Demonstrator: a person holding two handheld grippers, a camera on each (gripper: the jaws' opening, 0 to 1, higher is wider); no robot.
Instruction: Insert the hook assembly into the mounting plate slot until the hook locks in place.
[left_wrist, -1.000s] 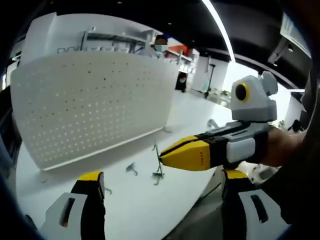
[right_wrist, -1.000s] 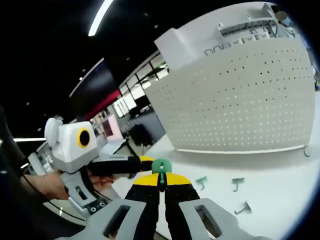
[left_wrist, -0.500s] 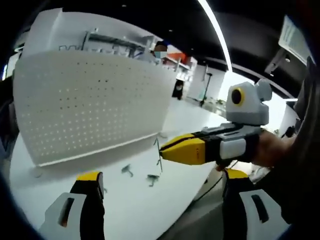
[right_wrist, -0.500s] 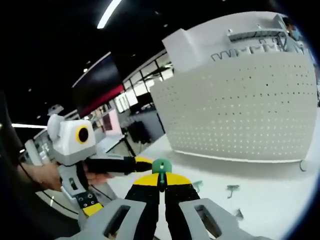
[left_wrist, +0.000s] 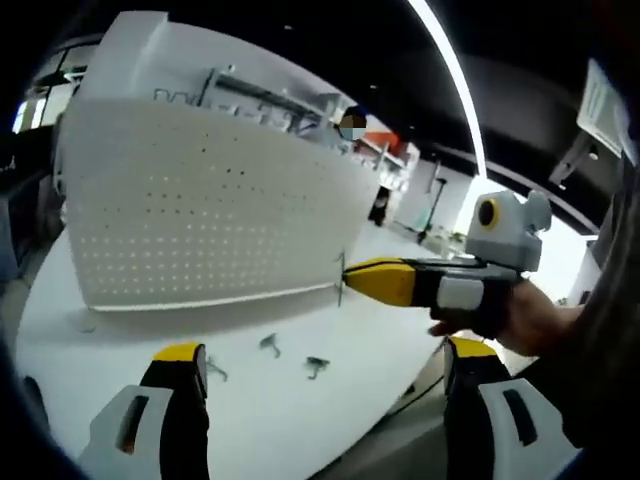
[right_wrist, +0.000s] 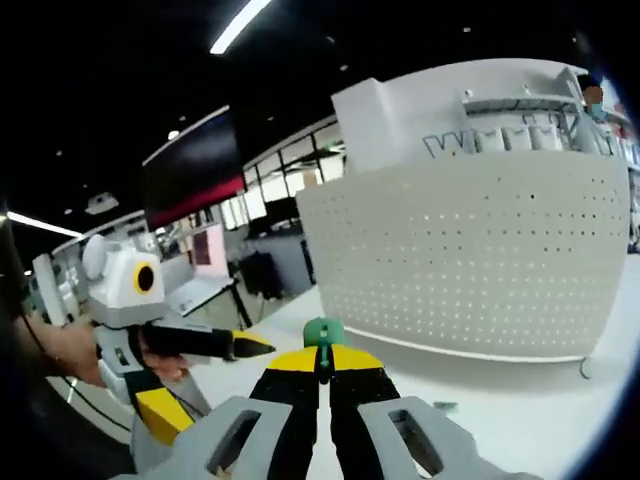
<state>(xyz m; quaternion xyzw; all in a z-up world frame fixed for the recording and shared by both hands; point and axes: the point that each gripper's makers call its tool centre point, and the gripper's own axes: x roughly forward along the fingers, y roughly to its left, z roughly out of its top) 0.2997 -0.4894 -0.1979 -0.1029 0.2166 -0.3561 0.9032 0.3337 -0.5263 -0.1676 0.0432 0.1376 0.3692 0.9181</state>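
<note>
— Green plastic head on a thin wire shank: hook assembly (right_wrist: 322, 335), pinched between the closed jaws of the right gripper (right_wrist: 322, 362), poking out past the tips.

— And from the other side?

— Seen in the left gripper view as a dark wire (left_wrist: 341, 279) standing crosswise at the right gripper's (left_wrist: 352, 282) tip. Long axis across the jaws, not along them.

— Mounting plate?

— White perforated panel (right_wrist: 470, 265), upright on the counter (right_wrist: 520, 400), straight ahead of the right gripper and still well apart. Rows of small holes; cannot tell which slot is meant.

— Left gripper?

— Left gripper (left_wrist: 318, 400) spread wide, nothing between the jaws. Panel (left_wrist: 200, 220) ahead and to its left. Right gripper clearly nearer for the insertion.

— Anything else down there?

— Spare hooks (left_wrist: 295, 358) lying loose on the counter (left_wrist: 300, 420), ahead of the left gripper, short of the panel.

— Next move?

— Probably forward to the panel face, wire end aligned square to a hole.
</note>
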